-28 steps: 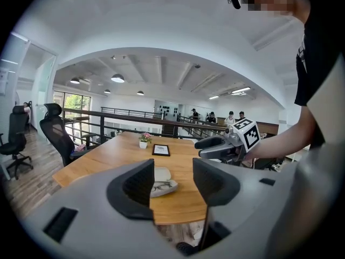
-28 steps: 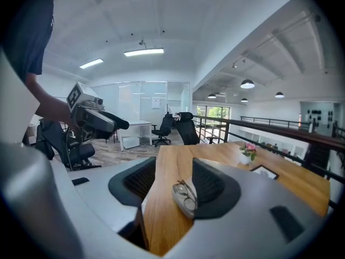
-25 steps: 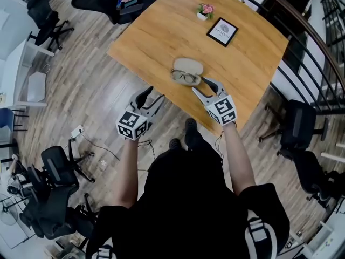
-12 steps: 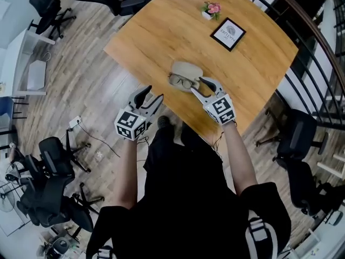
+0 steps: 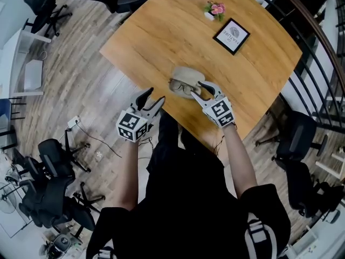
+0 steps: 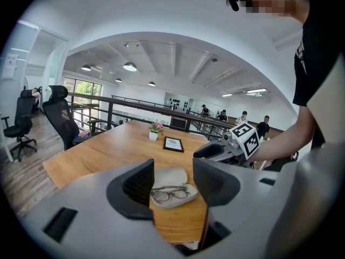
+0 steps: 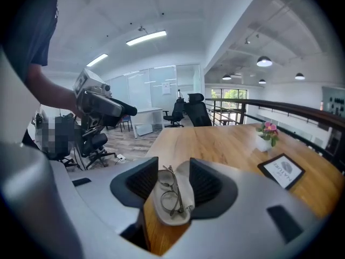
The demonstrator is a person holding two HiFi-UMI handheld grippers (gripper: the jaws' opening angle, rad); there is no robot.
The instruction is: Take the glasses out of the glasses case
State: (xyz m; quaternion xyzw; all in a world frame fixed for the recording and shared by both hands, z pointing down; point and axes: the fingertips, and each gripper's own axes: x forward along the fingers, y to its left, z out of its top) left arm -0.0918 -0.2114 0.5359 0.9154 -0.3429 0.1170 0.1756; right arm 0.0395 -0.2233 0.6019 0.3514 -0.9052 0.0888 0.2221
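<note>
An open beige glasses case [image 5: 187,76] lies near the front edge of the wooden table [image 5: 161,31], with thin-framed glasses [image 5: 182,87] resting in its lower half. My right gripper [image 5: 200,89] is at the case's right front edge. Its jaws are closing, still apart and pressing on nothing. In the right gripper view the case [image 7: 182,198] and glasses [image 7: 170,190] show between the jaws of my right gripper [image 7: 173,181]. My left gripper [image 5: 152,97] hovers open off the table's front edge, left of the case. In the left gripper view the glasses [image 6: 168,193] lie ahead of my left gripper [image 6: 172,180].
A small pot of pink flowers [image 5: 215,10] and a black framed card [image 5: 235,35] stand at the far side of the table. Office chairs [image 5: 54,161] stand on the wooden floor to the left. A railing [image 5: 318,63] runs along the right.
Both grippers have come forward and lower toward the case. The right one now reaches the case's near edge, and the left one is close to the table's front edge.
</note>
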